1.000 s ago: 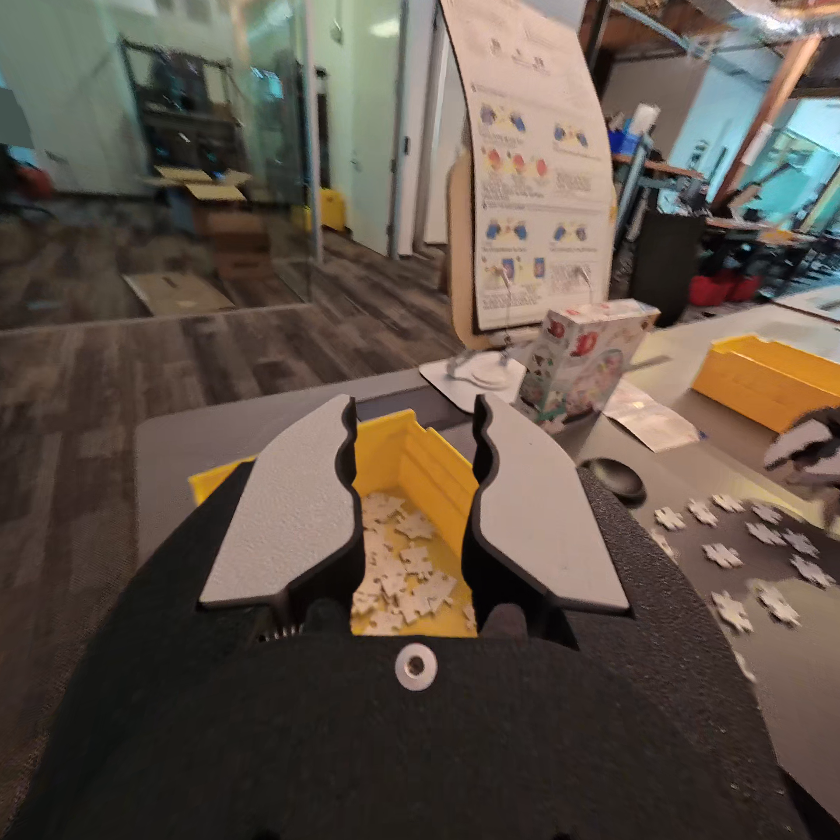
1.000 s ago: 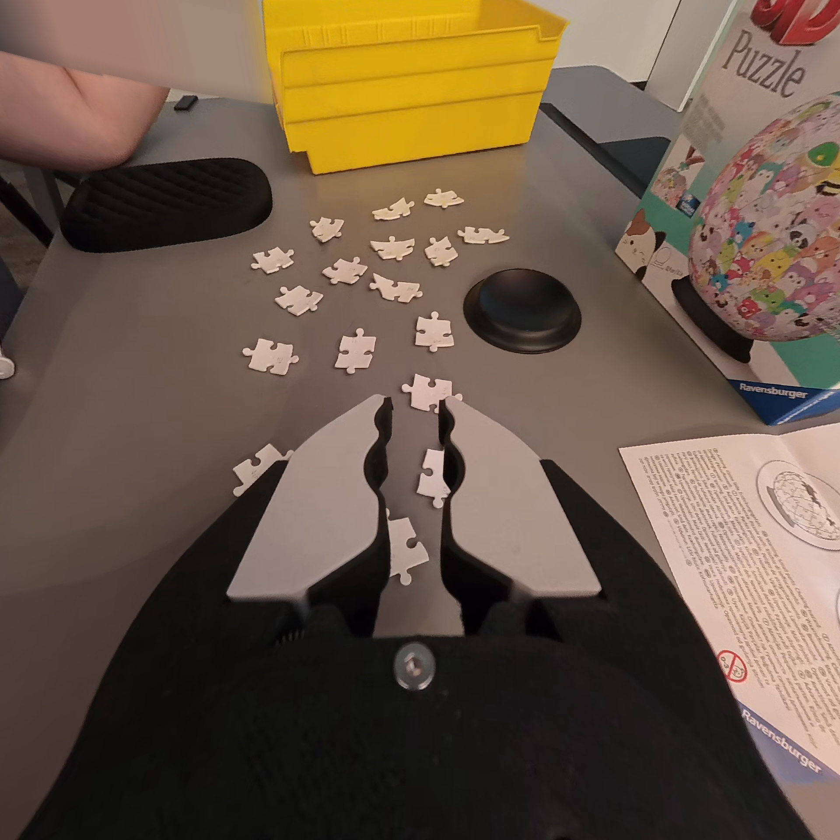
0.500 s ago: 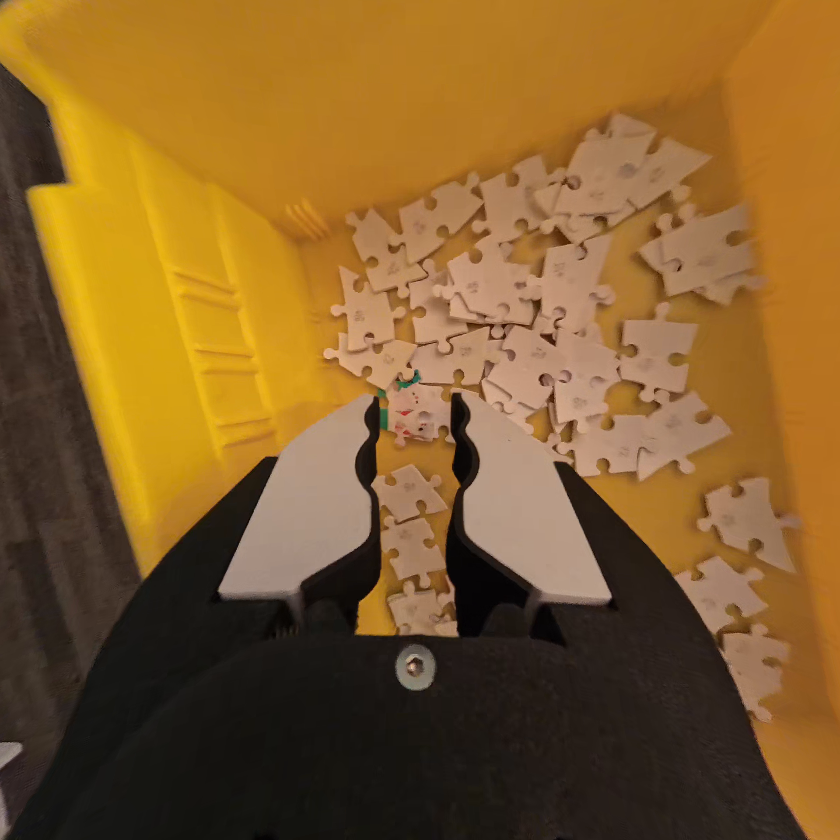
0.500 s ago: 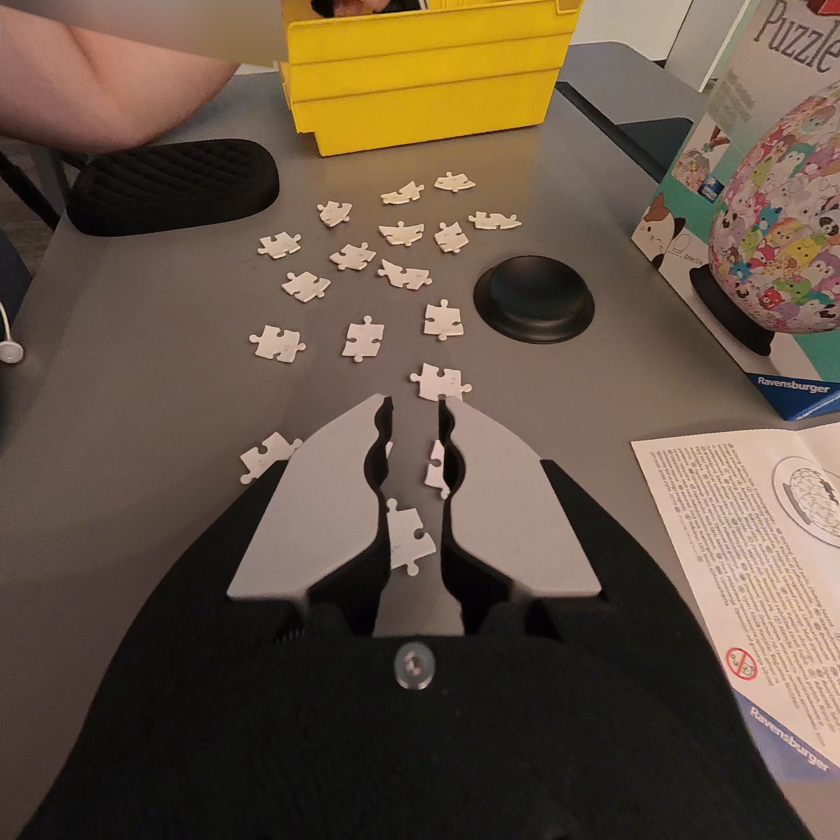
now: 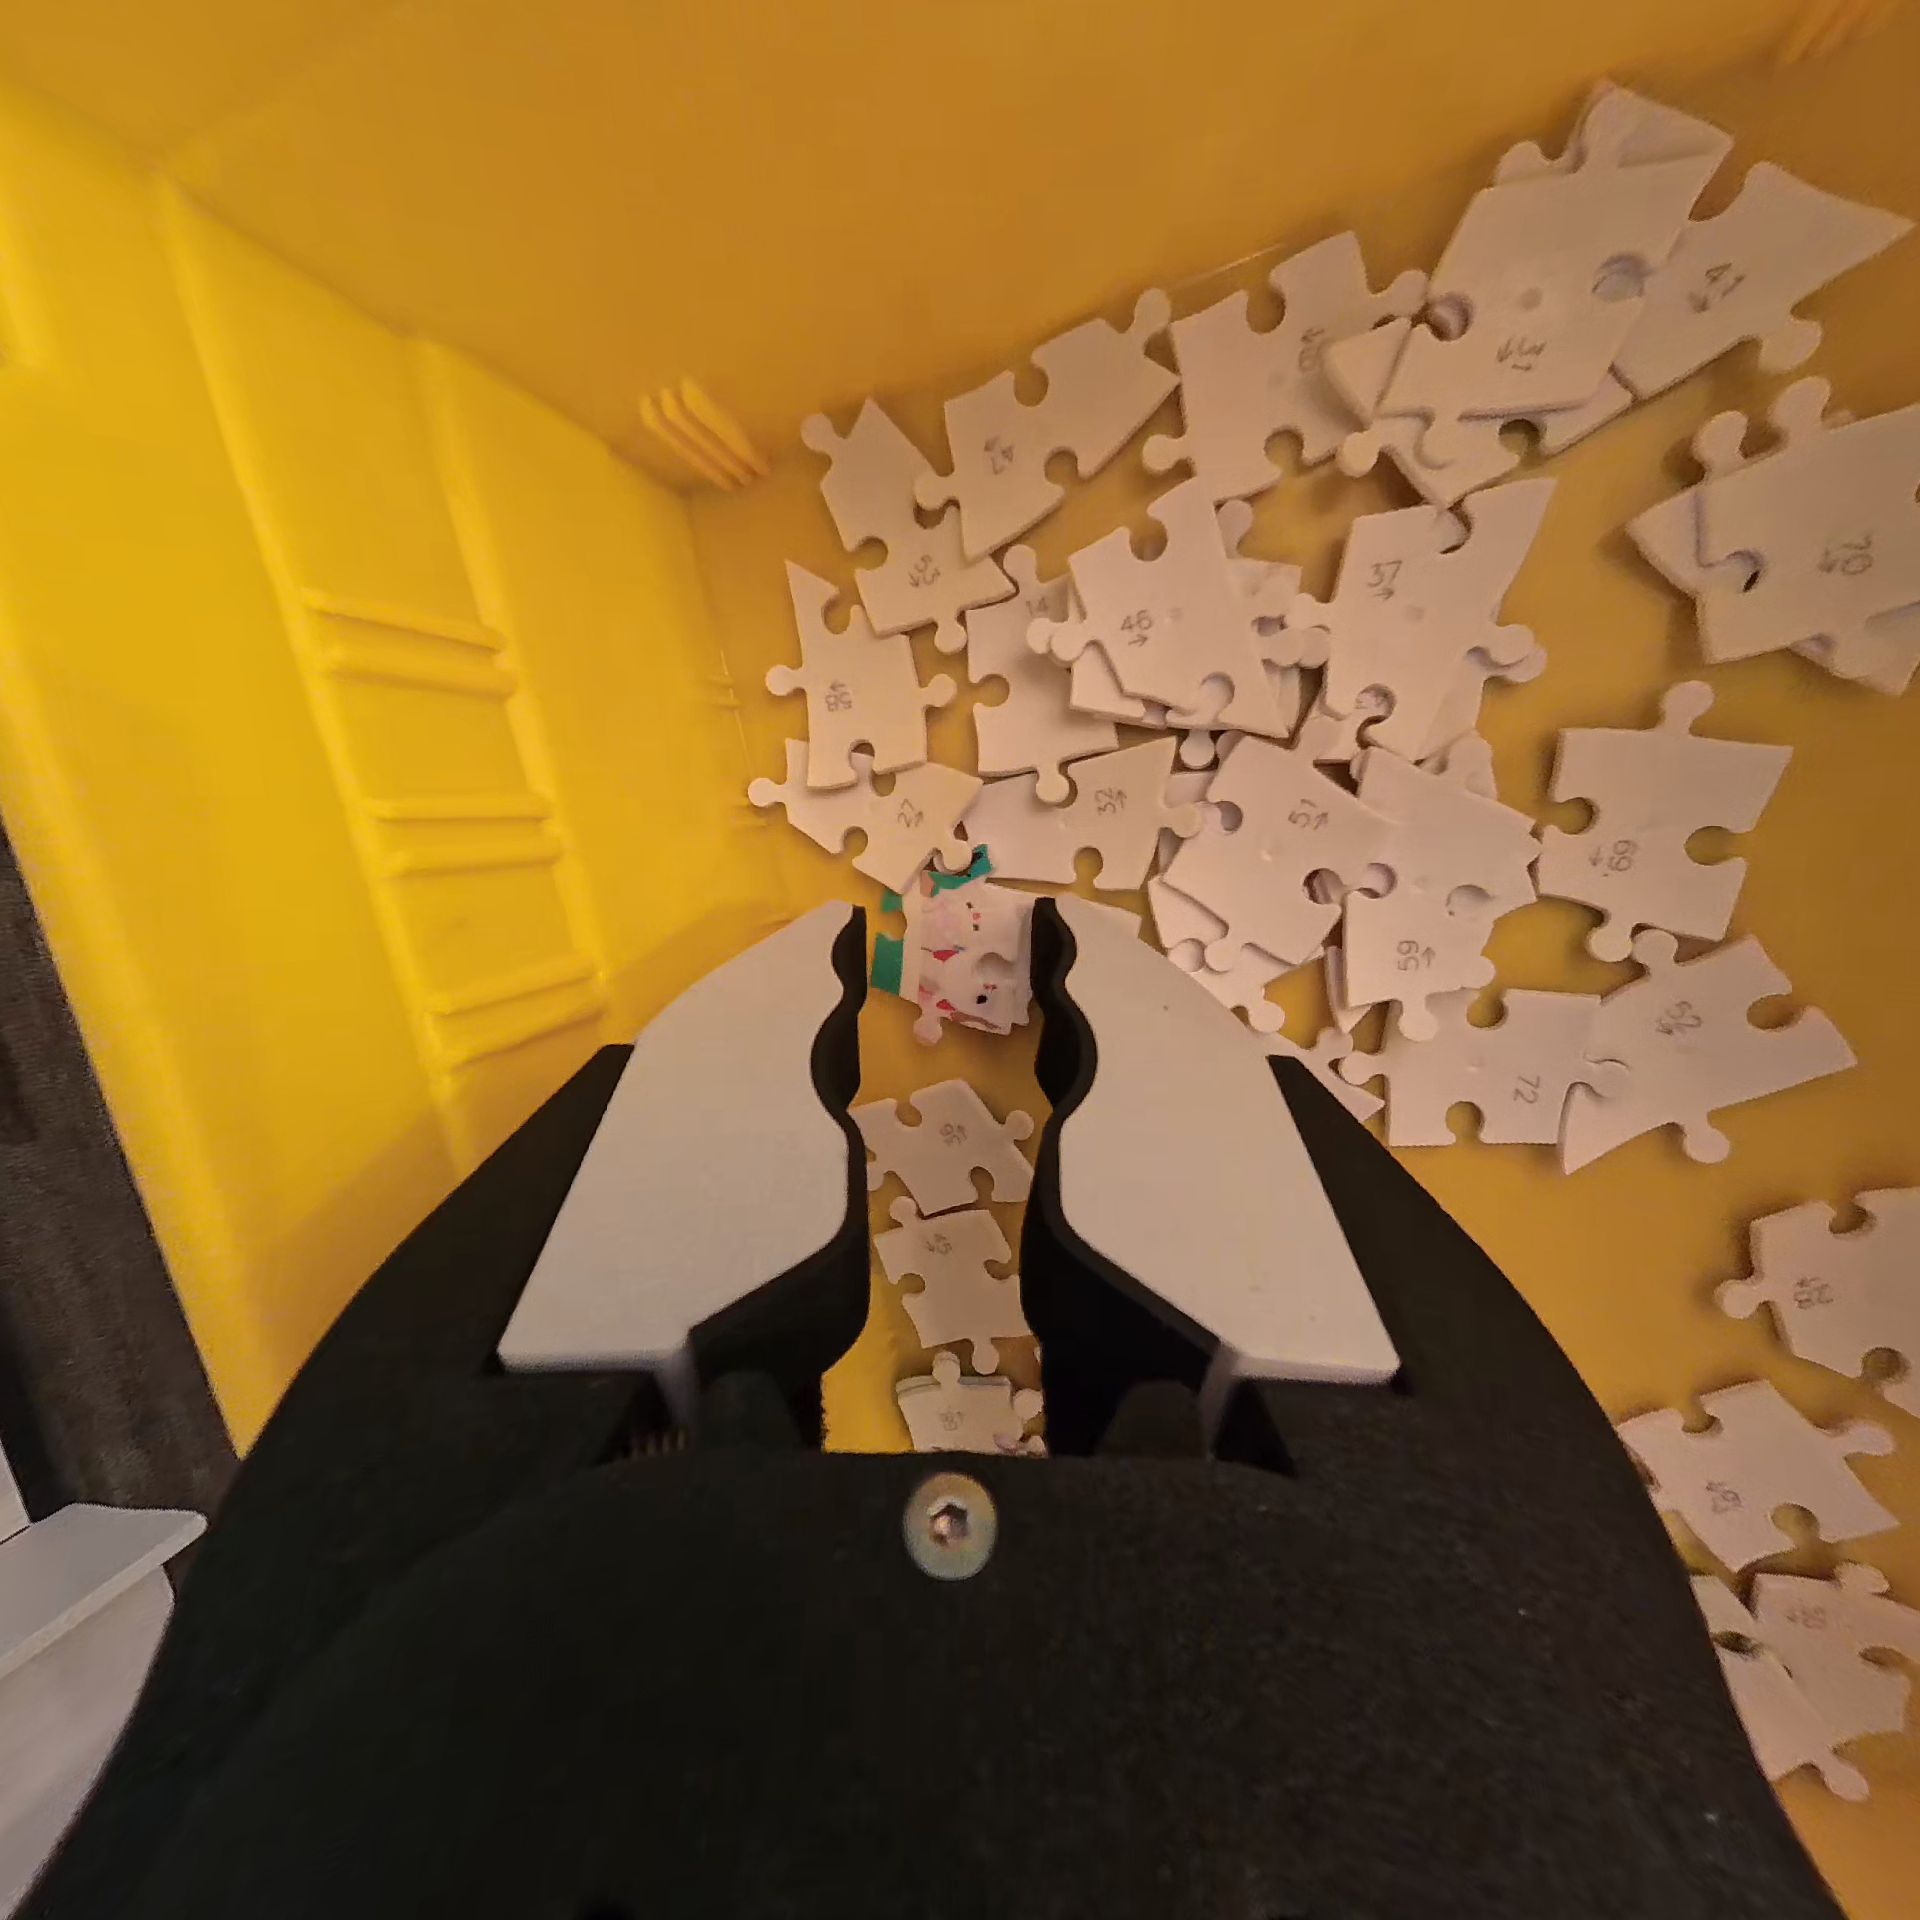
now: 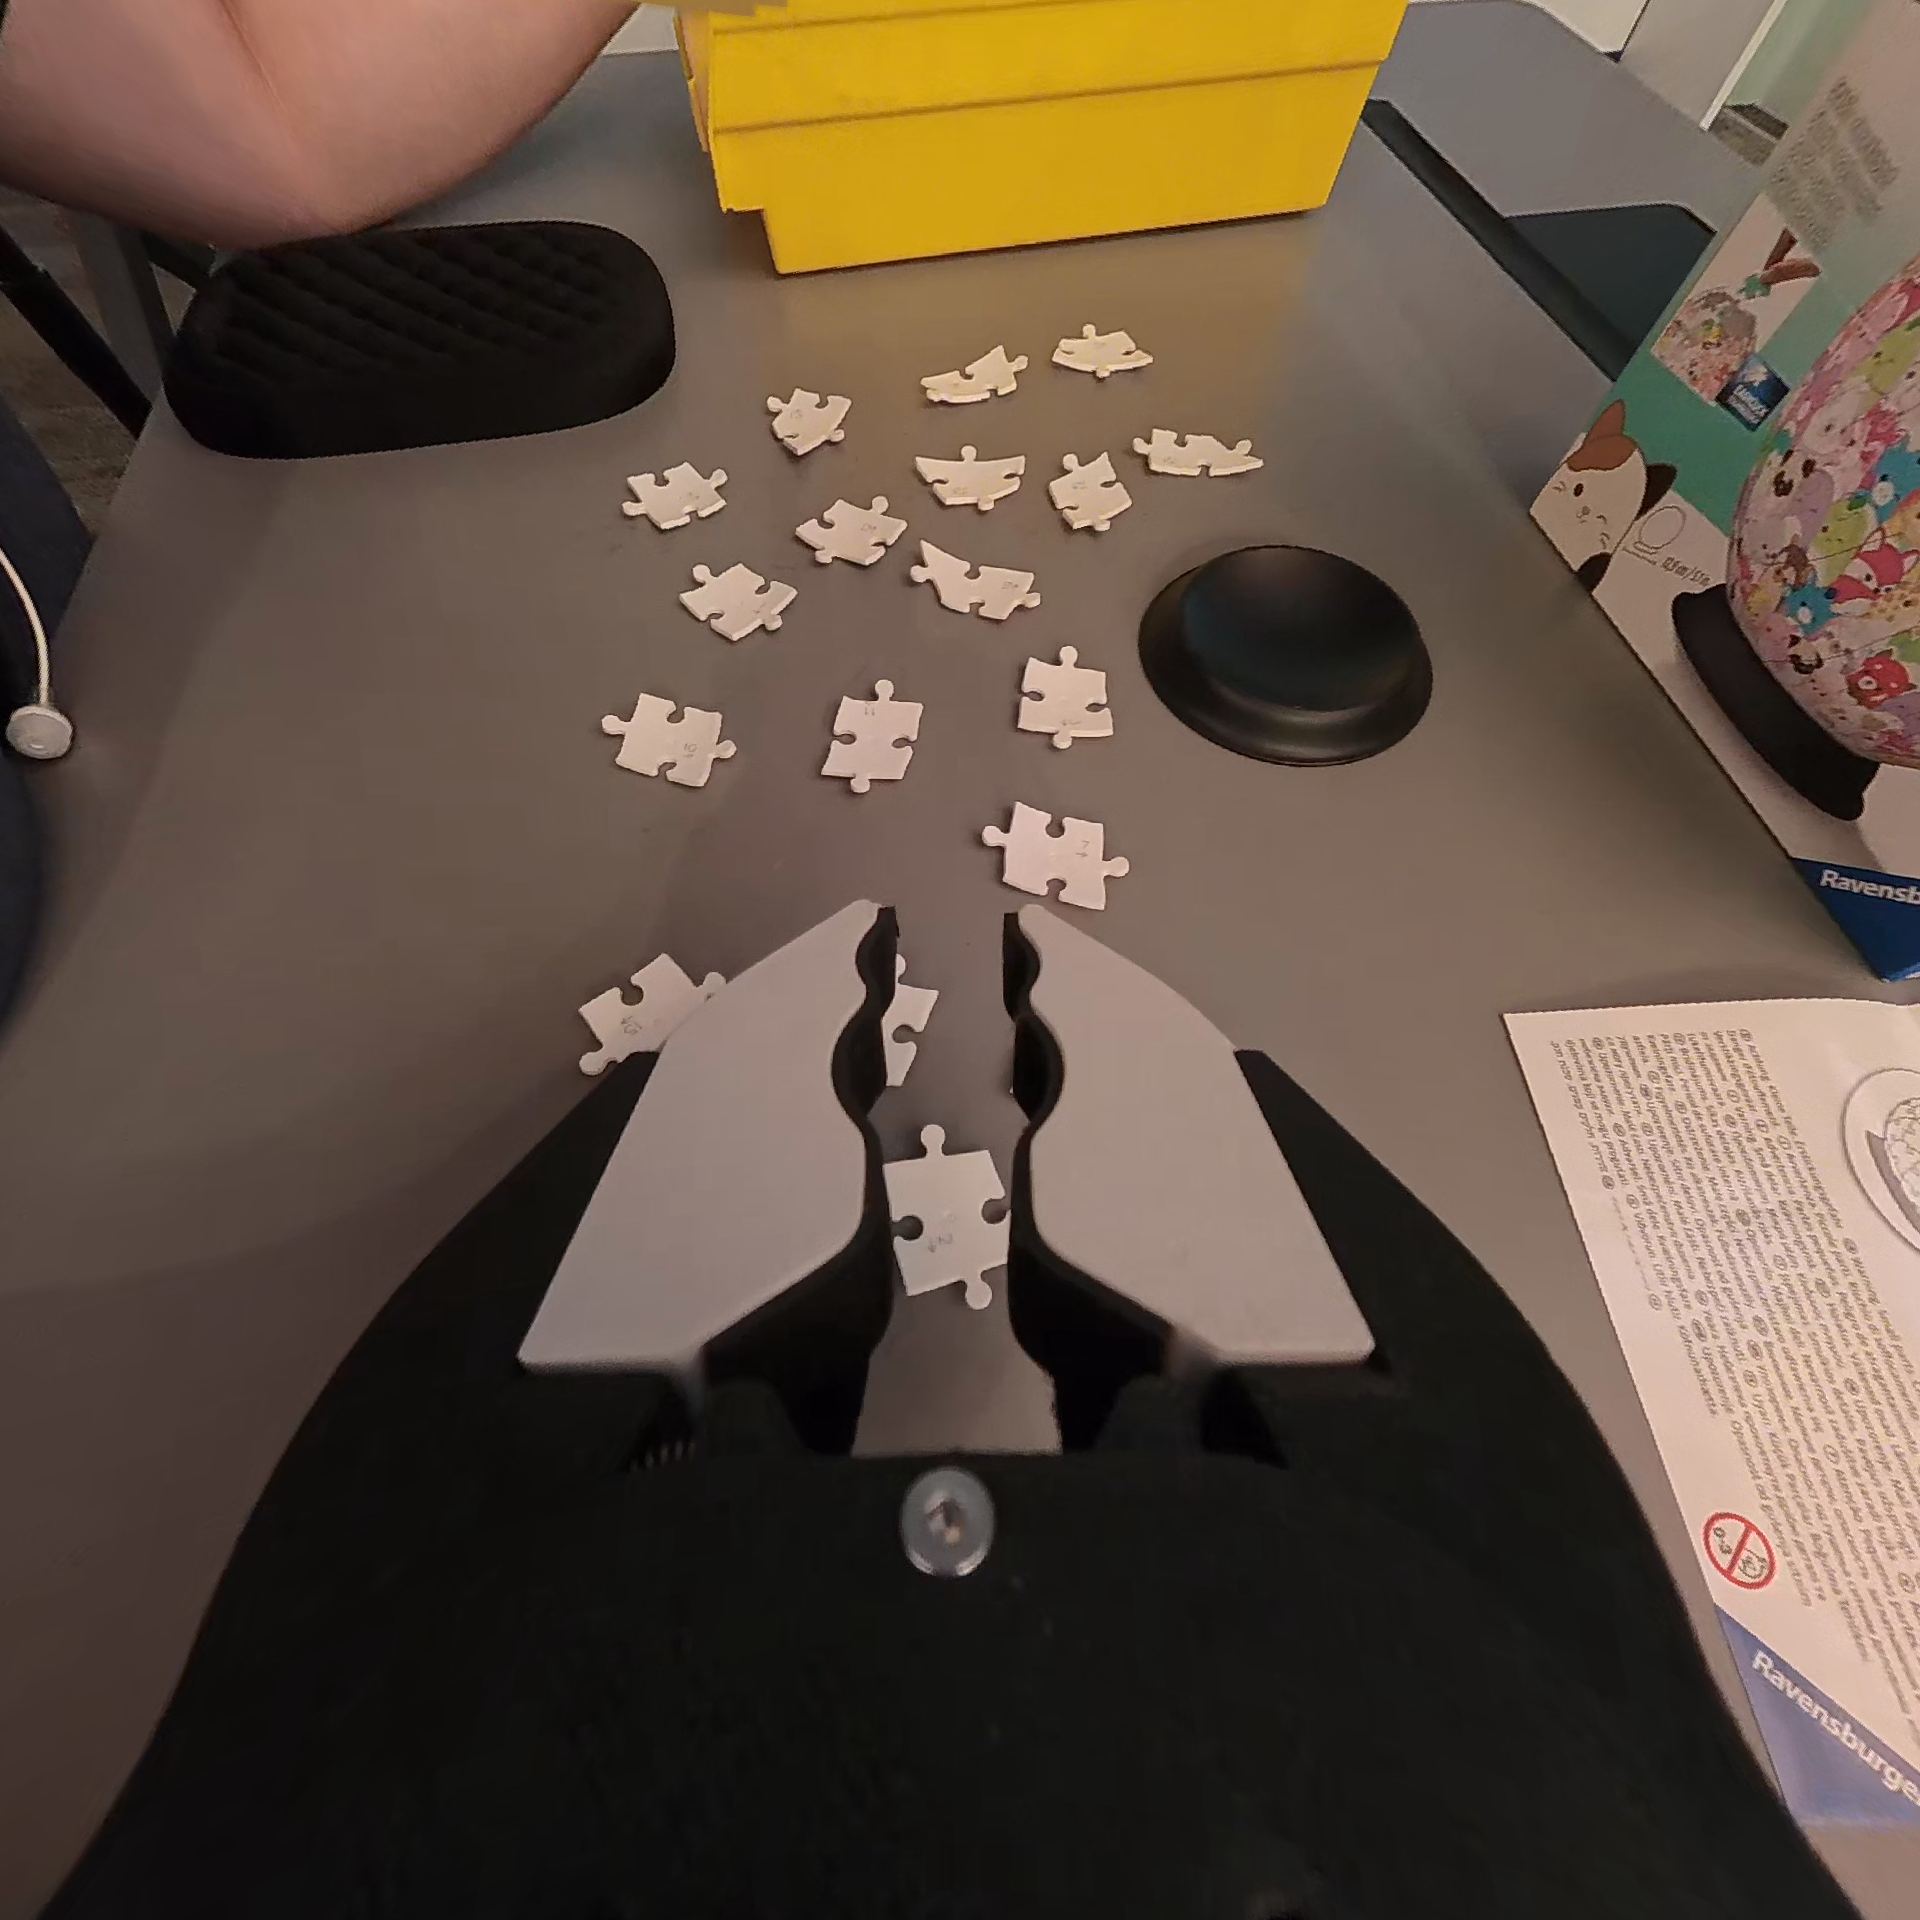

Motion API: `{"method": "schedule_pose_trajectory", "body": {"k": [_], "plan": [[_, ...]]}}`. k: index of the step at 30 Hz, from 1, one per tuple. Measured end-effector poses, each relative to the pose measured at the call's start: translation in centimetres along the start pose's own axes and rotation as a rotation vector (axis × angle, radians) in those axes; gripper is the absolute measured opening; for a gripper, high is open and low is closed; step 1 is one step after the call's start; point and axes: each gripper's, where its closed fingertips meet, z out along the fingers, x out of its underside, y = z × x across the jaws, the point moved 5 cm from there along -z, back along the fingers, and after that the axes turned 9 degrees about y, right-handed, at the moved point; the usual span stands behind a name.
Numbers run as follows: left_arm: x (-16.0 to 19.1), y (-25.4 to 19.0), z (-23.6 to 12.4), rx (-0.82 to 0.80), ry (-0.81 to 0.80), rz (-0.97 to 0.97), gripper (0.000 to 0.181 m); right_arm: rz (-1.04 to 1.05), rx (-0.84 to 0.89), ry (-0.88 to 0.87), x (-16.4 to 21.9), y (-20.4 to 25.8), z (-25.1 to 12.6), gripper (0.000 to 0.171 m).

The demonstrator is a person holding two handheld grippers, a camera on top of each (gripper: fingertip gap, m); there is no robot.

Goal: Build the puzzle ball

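Left wrist view is being filled by the inside of a yellow bin (image 5: 436, 644), where a heap of puzzle pieces (image 5: 1299, 748) is lying blank side up, each one marked with small print. One printed piece (image 5: 961, 961), showing white, pink and green colour, is being framed between the tips of the left gripper (image 5: 943, 914), whose fingers are being held apart; contact with the piece cannot be told. More blank pieces are being seen through the gap lower down.

Right wrist view is offering what the other does not: the grey table (image 6: 343, 935), with loose pieces (image 6: 862, 530) being spread blank side up across it, well apart from one another. The right gripper (image 6: 943, 920) is being held above them with its fingers apart and nothing between the tips; a single piece (image 6: 945, 1226) is lying on the table below the gap. A black round stand (image 6: 1283, 655) is sitting beside the spread, the puzzle box (image 6: 1787, 540) is standing at the right, and an instruction sheet (image 6: 1704, 1247) is lying near it. The bin's outer wall is being seen at the far edge, with a black pad (image 6: 416, 332) and a person's forearm (image 6: 260, 104) to its left.
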Motion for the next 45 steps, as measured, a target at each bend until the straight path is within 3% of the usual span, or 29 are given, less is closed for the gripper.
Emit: {"method": "schedule_pose_trajectory", "body": {"k": [17,22,32,36,42,45], "plan": [[0.3,0.0,-0.2,0.031,0.006,0.015,0.017,0.001,-0.006,0.007,0.0,0.0,0.0,0.020],[0.4,0.3,-1.4,0.037,-0.012,0.018,0.002,0.004,-0.011,0.006,0.0,0.0,0.1,0.020],[0.8,0.6,-4.2,0.119,-0.050,-0.019,0.002,0.012,-0.012,0.006,0.1,-0.1,0.2,0.020],[1.1,0.2,-6.5,0.283,-0.120,-0.041,0.002,0.010,-0.016,0.010,0.1,0.0,0.2,0.020],[1.1,-1.6,-11.2,0.820,-0.289,-0.070,0.002,0.011,-0.020,0.014,0.2,0.1,0.3,0.020],[1.2,-2.1,-12.1,0.910,-0.307,-0.037,0.002,0.009,-0.023,0.015,0.2,0.1,0.3,0.020]]}}
